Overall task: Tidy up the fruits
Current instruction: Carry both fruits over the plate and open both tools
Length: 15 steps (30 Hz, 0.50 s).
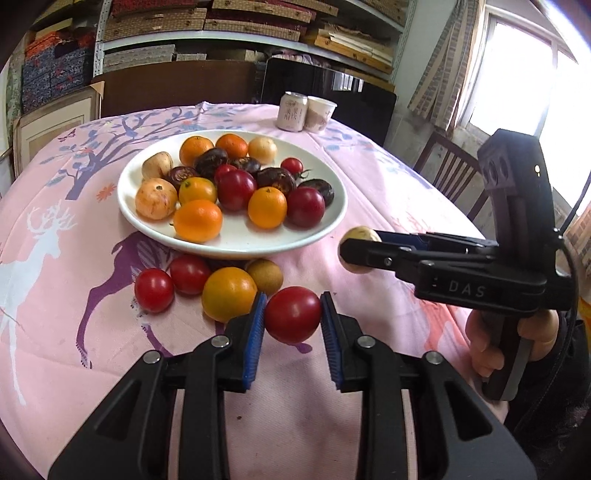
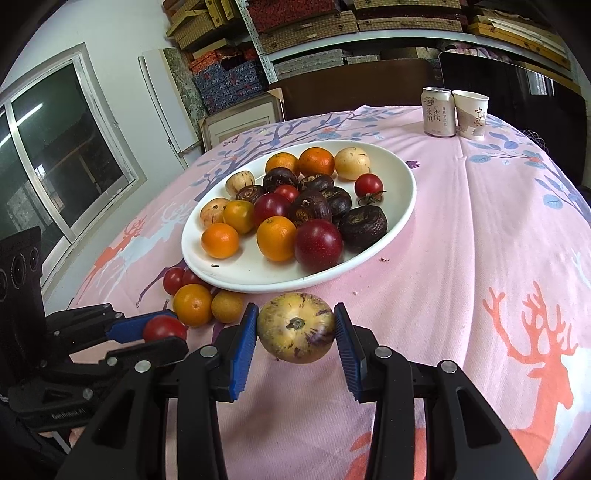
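Red tomato (image 1: 292, 314) clamped between blue pads, above cloth. Yellow purple-streaked melon fruit (image 2: 296, 327) pinched likewise, stem end facing camera. White plate (image 1: 236, 248) heaped with oranges, tomatoes, dark chestnuts. Four fruits loose beside plate.

Plate (image 1: 236, 249): on tabletop (image 1: 369, 177), centre, holding a heap of fruit. Four loose fruits (image 1: 207, 284): on the cloth, just before the plate's near rim, touching one another. Can (image 1: 292, 111) and paper cup (image 1: 320, 113): side by side behind the plate, near the far edge, cup right of can. Shelves (image 1: 251, 22): behind the tabletop.
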Tool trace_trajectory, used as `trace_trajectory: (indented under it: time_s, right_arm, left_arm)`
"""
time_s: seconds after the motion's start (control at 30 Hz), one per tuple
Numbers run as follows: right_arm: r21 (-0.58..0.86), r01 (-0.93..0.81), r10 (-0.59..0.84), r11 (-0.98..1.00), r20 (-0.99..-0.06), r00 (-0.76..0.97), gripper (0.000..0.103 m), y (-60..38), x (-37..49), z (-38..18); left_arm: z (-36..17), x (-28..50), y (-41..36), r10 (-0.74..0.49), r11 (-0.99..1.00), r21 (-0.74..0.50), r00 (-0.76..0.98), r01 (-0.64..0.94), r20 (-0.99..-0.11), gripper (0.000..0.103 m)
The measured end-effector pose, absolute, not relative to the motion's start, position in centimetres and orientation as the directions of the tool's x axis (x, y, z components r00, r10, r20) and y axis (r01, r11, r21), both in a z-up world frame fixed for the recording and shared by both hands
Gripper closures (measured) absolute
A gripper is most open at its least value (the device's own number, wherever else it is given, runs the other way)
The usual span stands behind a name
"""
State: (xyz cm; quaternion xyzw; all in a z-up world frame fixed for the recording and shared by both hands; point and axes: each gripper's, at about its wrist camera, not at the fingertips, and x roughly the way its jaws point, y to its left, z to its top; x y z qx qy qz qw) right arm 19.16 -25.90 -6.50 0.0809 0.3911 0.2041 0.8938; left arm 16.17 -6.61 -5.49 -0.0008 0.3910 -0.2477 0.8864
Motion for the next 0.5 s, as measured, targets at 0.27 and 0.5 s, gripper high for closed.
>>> trace_trajectory:
  time_s: [0.27,0.5]
  right_arm:
    - [0.318,-0.293,0.432,0.902,-0.649,0.626,0.061,-26.6,18.6,-6.3]
    - [0.367,-0.268,0.450,0.891,-0.631,0.632,0.061,-27.9,18.0,-6.4]
  left_arm:
    - [-5.2,15.9,-6.2,-0.446,0.878,-0.205,0.587,0.432,-0.676,0.074]
    - [-4.9,15.5,-6.0,-0.440,0.883,-0.197,0.604,0.427,-0.665,0.074]
